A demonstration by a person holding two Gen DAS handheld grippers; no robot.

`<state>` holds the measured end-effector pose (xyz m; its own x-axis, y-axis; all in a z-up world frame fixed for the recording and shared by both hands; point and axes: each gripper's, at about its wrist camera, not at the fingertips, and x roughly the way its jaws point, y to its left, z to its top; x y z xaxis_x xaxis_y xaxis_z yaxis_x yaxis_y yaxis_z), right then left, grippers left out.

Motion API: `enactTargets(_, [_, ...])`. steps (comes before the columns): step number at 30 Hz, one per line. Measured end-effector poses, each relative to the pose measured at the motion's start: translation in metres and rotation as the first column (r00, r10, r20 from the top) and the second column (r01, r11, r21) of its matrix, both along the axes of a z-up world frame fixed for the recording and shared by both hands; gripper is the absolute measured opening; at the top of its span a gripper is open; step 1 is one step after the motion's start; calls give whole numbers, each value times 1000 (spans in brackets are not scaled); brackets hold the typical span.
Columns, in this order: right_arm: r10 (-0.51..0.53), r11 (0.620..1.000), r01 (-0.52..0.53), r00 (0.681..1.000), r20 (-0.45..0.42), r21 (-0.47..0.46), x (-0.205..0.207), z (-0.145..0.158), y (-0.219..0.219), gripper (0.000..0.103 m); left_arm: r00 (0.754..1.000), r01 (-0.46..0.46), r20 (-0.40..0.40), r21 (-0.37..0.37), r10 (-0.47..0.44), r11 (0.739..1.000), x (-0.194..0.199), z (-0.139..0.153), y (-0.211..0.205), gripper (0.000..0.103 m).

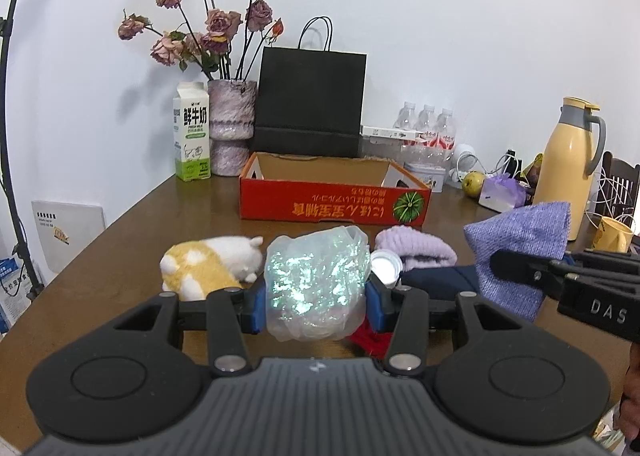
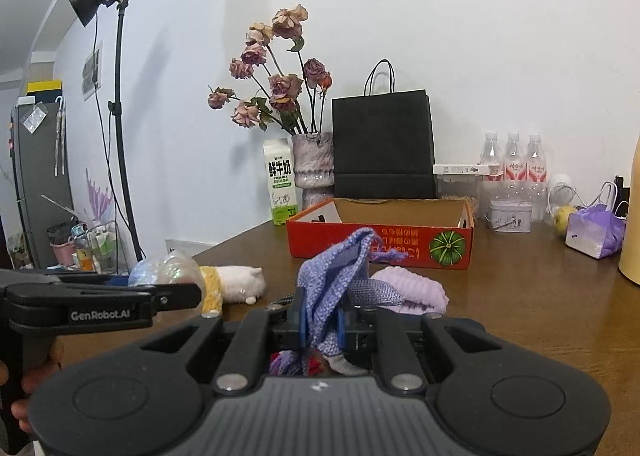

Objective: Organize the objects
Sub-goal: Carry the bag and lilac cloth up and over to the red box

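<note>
1. The left gripper (image 1: 316, 296) pinches a crumpled shiny plastic bag (image 1: 316, 280) between its two blue pads; the bag is held above the brown table (image 1: 132, 228).
2. The right gripper (image 2: 322, 326) has its pads pressed together on a blue-purple woven cloth (image 2: 336, 268), which stands up from the jaws and hangs also below them.
3. On the table, in front of both grippers, stands an open red cardboard box (image 1: 334, 206) with a green pumpkin picture on its near wall. I cannot see anything inside the box.
4. Between the grippers and the box lie a yellow and white plush toy (image 1: 212, 266), a light purple knitted item (image 1: 416, 250) and a small white cap (image 1: 386, 266).
5. Something dark blue (image 1: 440, 280) and something red (image 1: 370, 338) lie under the grippers, but I cannot tell what they are.
6. Behind the box stand a milk carton (image 1: 192, 132), a vase with dried roses (image 1: 232, 124) and a black paper bag (image 1: 310, 104).
</note>
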<state>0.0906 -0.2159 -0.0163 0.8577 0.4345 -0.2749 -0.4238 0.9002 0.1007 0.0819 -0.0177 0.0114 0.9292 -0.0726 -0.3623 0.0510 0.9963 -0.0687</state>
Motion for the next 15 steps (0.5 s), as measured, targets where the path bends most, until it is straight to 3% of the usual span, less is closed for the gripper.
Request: enactTargets(15, [4, 1000, -4, 1000, 19, 5, 38, 7, 6, 13, 1000, -7, 19, -9, 7, 1000, 47, 12, -11, 47])
